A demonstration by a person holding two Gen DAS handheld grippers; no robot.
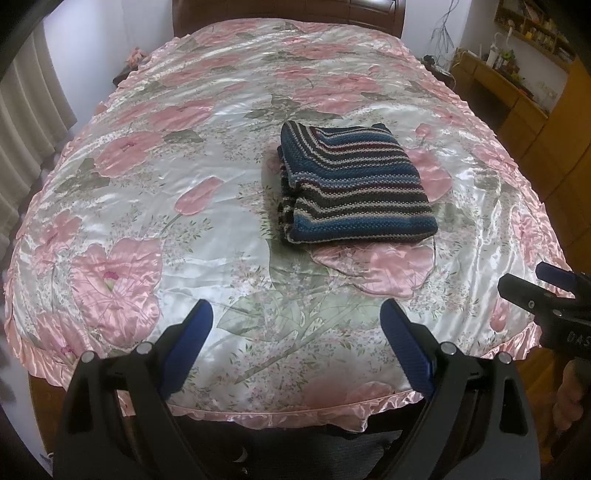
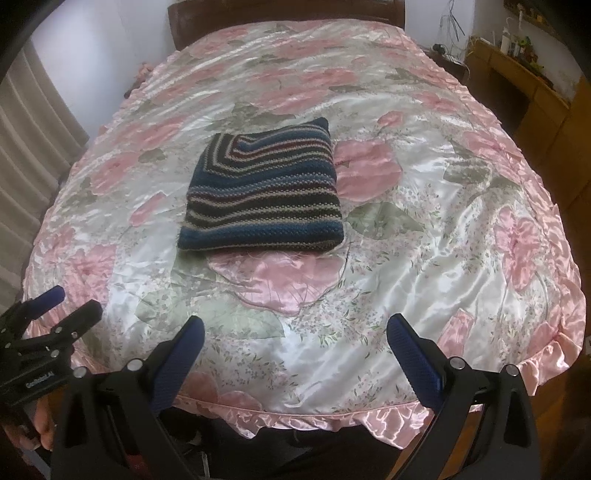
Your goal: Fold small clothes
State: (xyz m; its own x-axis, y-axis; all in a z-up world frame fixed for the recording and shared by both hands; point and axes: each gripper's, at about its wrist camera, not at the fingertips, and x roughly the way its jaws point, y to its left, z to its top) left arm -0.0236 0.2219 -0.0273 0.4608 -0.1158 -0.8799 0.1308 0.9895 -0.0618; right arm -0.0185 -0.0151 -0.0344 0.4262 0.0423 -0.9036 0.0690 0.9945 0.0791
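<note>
A striped knit garment (image 1: 354, 184) in blue, black, cream and maroon lies folded into a thick rectangle near the middle of the bed; the right wrist view shows this knit garment (image 2: 264, 192) too. My left gripper (image 1: 297, 314) hangs open over the bed's near edge, well short of the garment, with nothing between its blue pads. My right gripper (image 2: 295, 328) is also open and empty, back at the near edge. The right gripper (image 1: 524, 282) shows at the right of the left wrist view, and the left gripper (image 2: 62, 299) at the lower left of the right wrist view.
A shiny satin bedspread (image 1: 184, 221) with pink flowers and a ruffled hem covers the bed. A dark wooden headboard (image 1: 288, 14) stands at the far end. Curtains (image 1: 26, 122) hang on the left. Wooden drawers and a cluttered shelf (image 1: 517, 85) stand to the right.
</note>
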